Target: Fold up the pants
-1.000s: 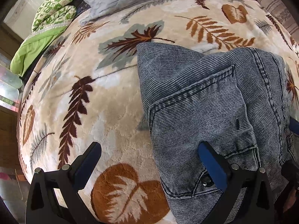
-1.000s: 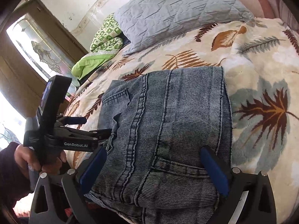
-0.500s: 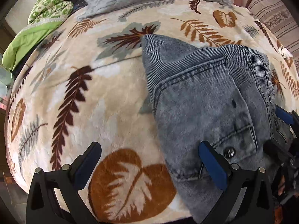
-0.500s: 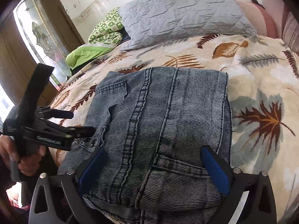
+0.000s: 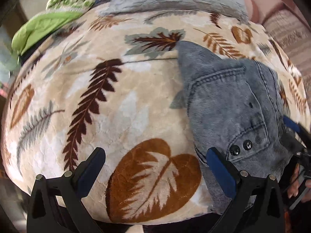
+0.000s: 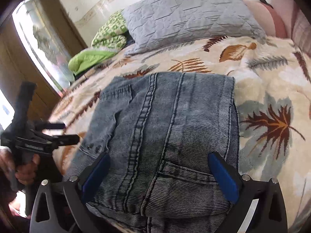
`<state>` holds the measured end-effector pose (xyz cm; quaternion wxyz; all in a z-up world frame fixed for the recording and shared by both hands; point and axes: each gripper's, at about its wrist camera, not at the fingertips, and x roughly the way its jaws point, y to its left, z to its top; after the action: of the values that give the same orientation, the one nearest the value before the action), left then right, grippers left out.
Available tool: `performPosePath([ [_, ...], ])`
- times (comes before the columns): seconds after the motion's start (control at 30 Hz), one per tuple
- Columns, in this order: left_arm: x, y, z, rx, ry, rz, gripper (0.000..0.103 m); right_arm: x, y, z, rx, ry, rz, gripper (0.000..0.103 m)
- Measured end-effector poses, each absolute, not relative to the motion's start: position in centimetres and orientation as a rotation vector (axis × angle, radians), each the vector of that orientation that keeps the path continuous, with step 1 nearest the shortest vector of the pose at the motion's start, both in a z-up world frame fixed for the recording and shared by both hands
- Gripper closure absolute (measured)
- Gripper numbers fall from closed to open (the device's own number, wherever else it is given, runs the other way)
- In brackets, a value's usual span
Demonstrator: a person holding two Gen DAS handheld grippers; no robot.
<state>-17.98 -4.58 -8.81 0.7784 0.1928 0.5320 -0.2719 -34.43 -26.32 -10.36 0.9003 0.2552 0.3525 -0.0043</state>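
Note:
Grey-blue denim pants (image 6: pixel 165 136) lie folded in a thick rectangle on the leaf-patterned blanket (image 6: pixel 272 89). In the left wrist view the pants (image 5: pixel 233 104) lie to the right, their waistband buttons near the right finger. My left gripper (image 5: pixel 155 167) is open and empty, over bare blanket beside the pants; it also shows at the left of the right wrist view (image 6: pixel 56 134). My right gripper (image 6: pixel 159 172) is open, its fingers spread either side of the near end of the folded pants, gripping nothing. It shows at the right edge of the left wrist view (image 5: pixel 293 132).
A grey quilted pillow (image 6: pixel 190 17) lies at the head of the bed. A green patterned quilt (image 6: pixel 105 38) is bunched at the far left. A wooden door with a glass pane (image 6: pixel 38 38) stands left of the bed. The bed's near edge (image 5: pixel 136 221) is just below.
My left gripper has pulled back and to the left, off the pants, so its fingers now stand over bare blanket. The right gripper stays open over the pants' near end.

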Motion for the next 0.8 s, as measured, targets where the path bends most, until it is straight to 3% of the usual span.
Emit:
performPosePath([
  [0.27, -18.2, -5.3, -8.3, 0.391, 1.142, -0.632, 0.000, -37.9, -32.0, -9.7, 0.832, 0.569, -0.076, 0.001],
  [0.63, -18.0, -8.2, -10.3, 0.415, 1.209, -0.749, 0.000, -37.0, -36.2, -13.9, 1.182, 0.731, -0.022, 0.001],
  [0.8, -18.1, -9.7, -11.1, 0.321, 1.288, -0.894, 0.000, -35.7, -35.4, -14.2, 1.151, 0.740, 0.049, 0.003],
])
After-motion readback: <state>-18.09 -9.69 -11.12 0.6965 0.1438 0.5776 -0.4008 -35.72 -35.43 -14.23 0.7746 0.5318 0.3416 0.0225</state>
